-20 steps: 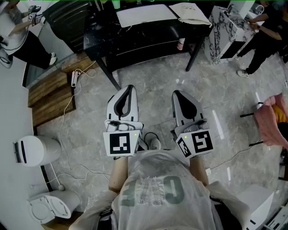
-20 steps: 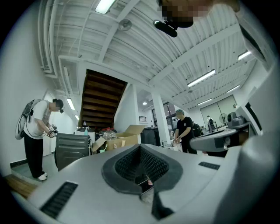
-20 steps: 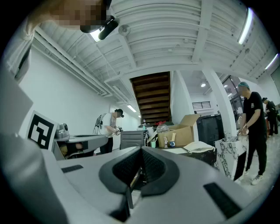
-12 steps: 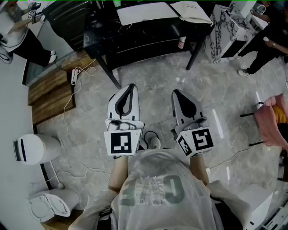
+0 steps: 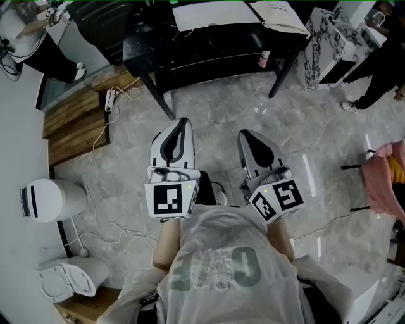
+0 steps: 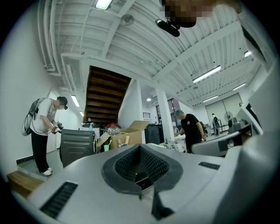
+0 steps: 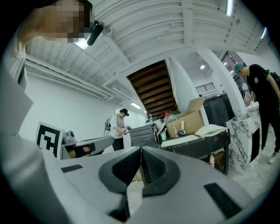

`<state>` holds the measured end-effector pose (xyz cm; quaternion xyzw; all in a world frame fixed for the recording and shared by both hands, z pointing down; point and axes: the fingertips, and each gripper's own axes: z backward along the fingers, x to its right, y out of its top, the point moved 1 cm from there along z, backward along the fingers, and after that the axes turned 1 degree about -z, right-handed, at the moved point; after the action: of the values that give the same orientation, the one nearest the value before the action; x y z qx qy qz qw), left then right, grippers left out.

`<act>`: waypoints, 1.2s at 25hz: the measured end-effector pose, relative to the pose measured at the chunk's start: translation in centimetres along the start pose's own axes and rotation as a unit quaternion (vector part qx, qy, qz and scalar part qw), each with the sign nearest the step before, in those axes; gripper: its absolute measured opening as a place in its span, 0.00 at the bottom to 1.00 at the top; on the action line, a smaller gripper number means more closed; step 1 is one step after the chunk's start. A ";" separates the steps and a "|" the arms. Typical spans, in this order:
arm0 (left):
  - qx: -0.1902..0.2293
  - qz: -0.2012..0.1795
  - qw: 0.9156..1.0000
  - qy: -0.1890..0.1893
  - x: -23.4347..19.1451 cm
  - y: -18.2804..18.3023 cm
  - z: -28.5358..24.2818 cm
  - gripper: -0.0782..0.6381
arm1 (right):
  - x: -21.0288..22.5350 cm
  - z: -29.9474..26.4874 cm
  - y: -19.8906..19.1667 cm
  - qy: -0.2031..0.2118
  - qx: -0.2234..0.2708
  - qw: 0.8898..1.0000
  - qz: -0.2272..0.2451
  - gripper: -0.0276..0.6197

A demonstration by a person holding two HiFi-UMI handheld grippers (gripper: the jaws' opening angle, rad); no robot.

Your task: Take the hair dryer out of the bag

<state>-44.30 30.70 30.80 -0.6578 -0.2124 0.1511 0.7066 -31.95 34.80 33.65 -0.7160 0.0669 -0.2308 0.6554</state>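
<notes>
We hold left gripper (image 5: 183,124) and right gripper (image 5: 244,135) at our waist, jaws clenched on nothing. Ahead, the cloth bag (image 5: 278,16) lies on the black worktop (image 5: 152,47), hair dryer unseen, presumably inside. Approach comes first, then opening the jaws.

Grippers, two: left gripper (image 5: 182,123) at 11 o'clock, right gripper (image 5: 245,135) at 1 o'clock.
Black bench (image 5: 209,47), one, 12 o'clock.
Cloth bag (image 5: 278,16), one, on it.
Bystanders, two: first bystander (image 5: 38,54) at 10 o'clock, second bystander (image 5: 383,66) at 2 o'clock.
White bins, two: round bin (image 5: 50,199) at 9 o'clock, lidded bin (image 5: 66,285) at 8 o'clock.
</notes>
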 end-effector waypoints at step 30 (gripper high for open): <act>0.049 0.011 0.999 0.015 -12.4 -1.9 -34.8 0.15 | 19.4 -27.9 7.2 -0.042 -0.008 0.997 0.071 0.09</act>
<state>-37.82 -5.70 29.88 -0.6270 -0.1875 0.1592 0.7392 -24.95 0.80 32.36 -0.7235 0.0915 -0.1532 0.6669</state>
